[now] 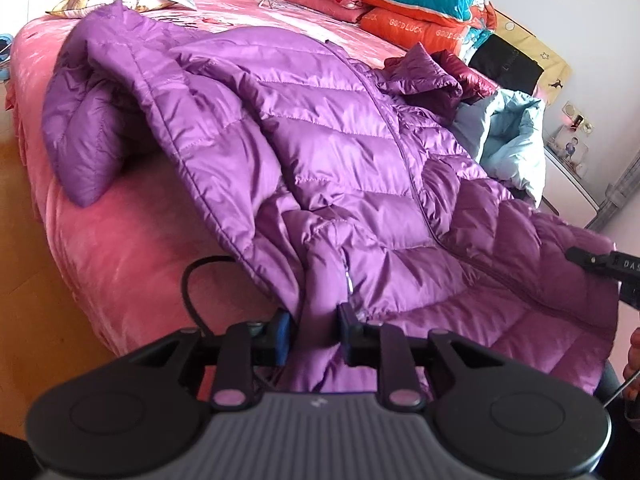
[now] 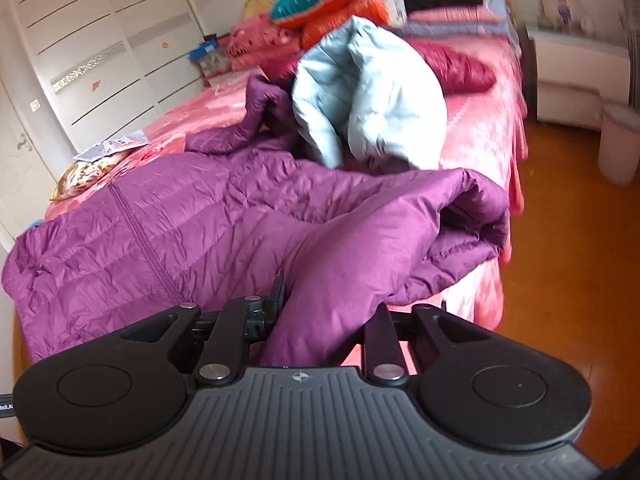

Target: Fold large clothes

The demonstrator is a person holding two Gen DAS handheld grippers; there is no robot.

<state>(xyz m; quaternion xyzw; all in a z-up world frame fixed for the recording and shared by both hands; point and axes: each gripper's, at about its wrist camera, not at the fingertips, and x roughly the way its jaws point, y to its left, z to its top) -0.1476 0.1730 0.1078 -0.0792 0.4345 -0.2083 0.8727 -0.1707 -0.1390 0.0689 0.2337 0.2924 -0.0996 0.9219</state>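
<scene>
The purple jacket lay zipped and face up across the near half of the pink bed, its hem hanging over the edge toward me, I judged so both lower corners could be taken at once. My left gripper had hem cloth by the zipper between its narrowly parted fingers; whether the pads pressed it I could not tell. The right gripper had a thick fold between its fingers, and there too I could not tell. Only the left view showed the sleeve drooping at nine o'clock. Only the right view showed the pale blue jacket heaped at twelve o'clock, and the wardrobe.
</scene>
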